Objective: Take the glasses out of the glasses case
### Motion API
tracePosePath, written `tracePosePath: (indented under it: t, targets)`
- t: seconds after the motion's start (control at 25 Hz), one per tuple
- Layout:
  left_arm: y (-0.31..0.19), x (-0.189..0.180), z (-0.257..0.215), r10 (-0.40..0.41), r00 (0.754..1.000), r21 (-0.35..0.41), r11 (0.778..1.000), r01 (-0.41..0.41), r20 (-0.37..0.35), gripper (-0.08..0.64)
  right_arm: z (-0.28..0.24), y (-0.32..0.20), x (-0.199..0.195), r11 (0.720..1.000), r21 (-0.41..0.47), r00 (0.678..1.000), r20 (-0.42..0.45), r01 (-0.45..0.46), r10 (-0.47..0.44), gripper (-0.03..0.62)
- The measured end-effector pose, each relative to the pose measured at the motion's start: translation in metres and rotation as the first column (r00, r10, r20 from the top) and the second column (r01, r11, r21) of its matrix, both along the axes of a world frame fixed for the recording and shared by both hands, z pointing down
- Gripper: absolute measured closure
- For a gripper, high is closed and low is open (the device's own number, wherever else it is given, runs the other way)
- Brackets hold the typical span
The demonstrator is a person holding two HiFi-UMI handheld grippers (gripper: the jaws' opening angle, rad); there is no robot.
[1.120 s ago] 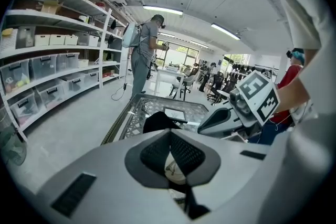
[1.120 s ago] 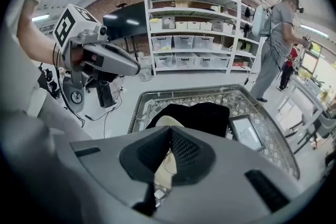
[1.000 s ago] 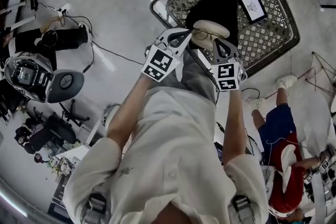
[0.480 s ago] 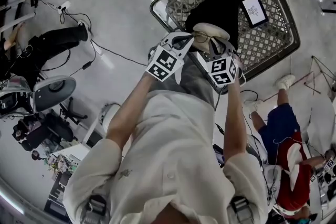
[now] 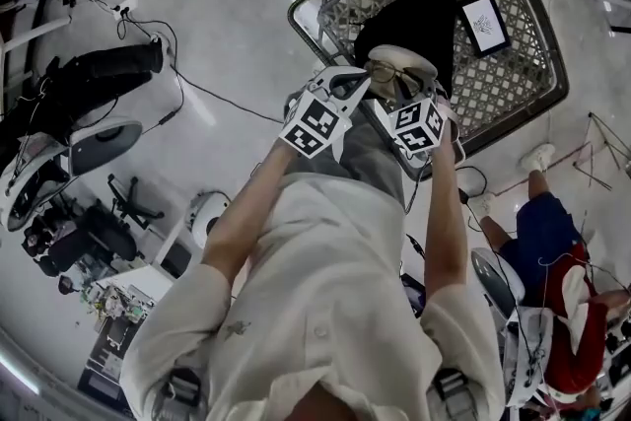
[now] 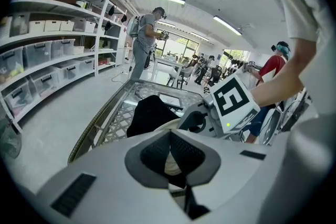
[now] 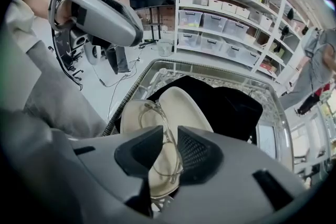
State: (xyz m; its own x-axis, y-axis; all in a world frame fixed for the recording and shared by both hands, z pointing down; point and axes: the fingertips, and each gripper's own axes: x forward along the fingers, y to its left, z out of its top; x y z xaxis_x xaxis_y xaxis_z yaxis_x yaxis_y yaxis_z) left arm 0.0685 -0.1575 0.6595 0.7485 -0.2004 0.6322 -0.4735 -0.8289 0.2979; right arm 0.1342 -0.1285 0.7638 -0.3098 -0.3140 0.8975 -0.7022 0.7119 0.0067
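Observation:
A cream glasses case [image 5: 402, 57] lies open on a black cloth [image 5: 414, 15] in a wire basket. Clear-framed glasses [image 5: 383, 71] rest in it. My left gripper [image 5: 357, 82] meets the case's near left edge; in the left gripper view its jaws [image 6: 170, 136] stand shut with cream case [image 6: 169, 164] between the pads. My right gripper [image 5: 406, 94] sits over the case from the near right. In the right gripper view its jaws [image 7: 170, 136] are closed to a narrow gap on the glasses [image 7: 156, 115], which lie across the case [image 7: 181, 105].
The wire basket [image 5: 513, 64] has a raised metal rim and holds a small white-faced tablet [image 5: 485, 23] at its right. Cables and black equipment [image 5: 89, 79] lie on the floor at left. A person in red and blue [image 5: 552, 251] is at right.
The right gripper has moved up and left onto the case and glasses. The left gripper stayed at the case's edge, shifting slightly right.

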Motion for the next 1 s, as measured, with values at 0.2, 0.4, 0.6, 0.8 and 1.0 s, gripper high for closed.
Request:
tracePosePath:
  t: [0.2, 0.4, 0.6, 0.8, 1.0]
  targets:
    - [0.002, -0.003, 0.002, -0.010, 1.000, -0.006, 1.000, 0.010, 0.009, 0.548, 0.012, 0.000, 0.001, 0.999, -0.027, 0.999, -0.017, 0.035, -0.035, 0.494]
    - [0.001, -0.008, 0.002, -0.021, 1.000, -0.003, 1.000, 0.021, 0.011, 0.548, 0.022, -0.002, -0.002, 0.998, -0.047, 0.998, -0.017, 0.052, -0.053, 0.494]
    - [0.004, -0.012, 0.001, -0.030, 0.999, -0.006, 1.000, 0.030, 0.014, 0.548, 0.032, -0.004, -0.003, 0.997, -0.065, 0.998, -0.025, 0.051, -0.053, 0.523]
    - [0.008, -0.013, 0.000, -0.032, 0.999, -0.009, 0.999, 0.032, 0.015, 0.548, 0.036, -0.004, -0.001, 0.995, -0.082, 0.997, -0.037, 0.059, -0.063, 0.566]
    - [0.007, -0.015, -0.004, -0.028, 1.000, 0.002, 1.000, 0.028, 0.011, 0.548, 0.032, -0.003, -0.004, 0.993, -0.103, 0.998, -0.030, 0.057, -0.060, 0.572]
